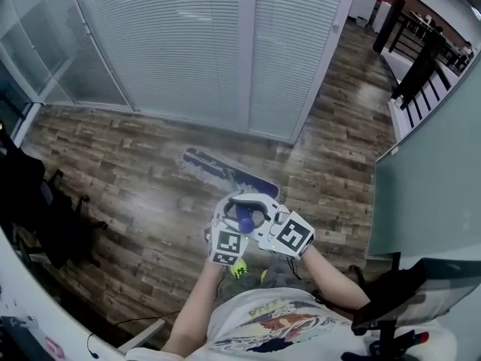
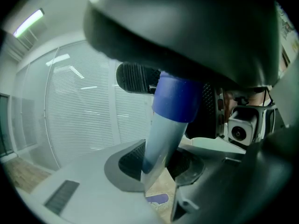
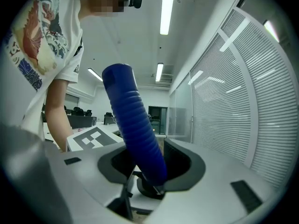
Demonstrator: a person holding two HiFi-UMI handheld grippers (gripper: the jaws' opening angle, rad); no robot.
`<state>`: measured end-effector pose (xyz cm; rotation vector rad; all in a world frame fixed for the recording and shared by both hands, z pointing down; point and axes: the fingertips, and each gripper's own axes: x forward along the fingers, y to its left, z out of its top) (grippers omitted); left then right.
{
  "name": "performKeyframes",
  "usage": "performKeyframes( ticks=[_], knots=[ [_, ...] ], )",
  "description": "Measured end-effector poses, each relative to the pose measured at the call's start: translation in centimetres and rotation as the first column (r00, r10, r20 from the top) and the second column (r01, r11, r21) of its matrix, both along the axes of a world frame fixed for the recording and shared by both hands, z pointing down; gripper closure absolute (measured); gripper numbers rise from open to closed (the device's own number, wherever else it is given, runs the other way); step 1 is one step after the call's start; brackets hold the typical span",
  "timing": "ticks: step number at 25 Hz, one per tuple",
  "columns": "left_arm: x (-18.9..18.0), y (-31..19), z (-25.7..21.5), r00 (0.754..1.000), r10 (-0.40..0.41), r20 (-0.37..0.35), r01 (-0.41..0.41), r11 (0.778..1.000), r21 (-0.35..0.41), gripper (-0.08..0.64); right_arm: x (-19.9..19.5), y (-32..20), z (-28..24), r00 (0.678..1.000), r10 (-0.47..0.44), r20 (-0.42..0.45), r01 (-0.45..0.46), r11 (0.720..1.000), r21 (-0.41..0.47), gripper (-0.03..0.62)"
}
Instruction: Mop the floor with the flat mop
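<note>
The flat mop's purple head (image 1: 229, 173) lies on the wood floor (image 1: 135, 179), a short way in front of the blinds. Its handle rises to me and ends in a blue ribbed grip (image 1: 244, 218). Both grippers hold it close together in front of my chest. My left gripper (image 1: 228, 239) is shut on the pale shaft (image 2: 161, 134) just under the blue grip. My right gripper (image 1: 291, 233) is shut on the blue grip (image 3: 135, 129), its jaws on either side of it. The left gripper (image 2: 156, 164) and the right gripper (image 3: 149, 171) face each other across the handle.
A glass wall with white blinds (image 1: 188, 43) runs across the far side. Dark office chairs (image 1: 45, 209) stand at the left. A frosted glass partition (image 1: 428, 179) and a black chair (image 1: 391, 295) stand at the right. A thin cable (image 1: 128, 323) lies on the floor near my feet.
</note>
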<state>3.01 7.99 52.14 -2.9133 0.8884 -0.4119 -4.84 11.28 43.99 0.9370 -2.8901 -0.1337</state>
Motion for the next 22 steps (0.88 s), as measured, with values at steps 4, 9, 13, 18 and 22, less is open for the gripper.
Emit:
performKeyframes(
  ticks=[4,9,13,18,22],
  knots=[
    [-0.5,4.6,-0.3,1.0,-0.021,0.005,0.021,1.0,-0.003,0.459,-0.5,4.8,-0.4,1.0,-0.023,0.009,0.023,1.0,-0.007,0.439],
    [-0.2,12.1,-0.1,0.998,-0.063,0.011,0.063,0.998,0.005,0.459,0.0,12.7,-0.2,0.998,-0.055,0.022,0.055,0.998,-0.014,0.44],
    [0.8,18.7,0.9,0.995,-0.094,0.024,0.094,0.996,0.012,0.457,1.5,19.6,0.5,0.996,-0.086,-0.009,0.086,0.996,0.016,0.44],
    [1.2,24.2,1.0,0.993,-0.115,0.025,0.115,0.993,0.008,0.459,1.9,25.2,0.5,0.993,-0.119,0.009,0.119,0.993,0.002,0.44],
    [1.0,25.4,2.2,0.996,-0.09,-0.013,0.089,0.996,-0.007,0.454,1.5,26.5,1.9,0.989,-0.146,0.024,0.146,0.989,0.002,0.44]
  ],
)
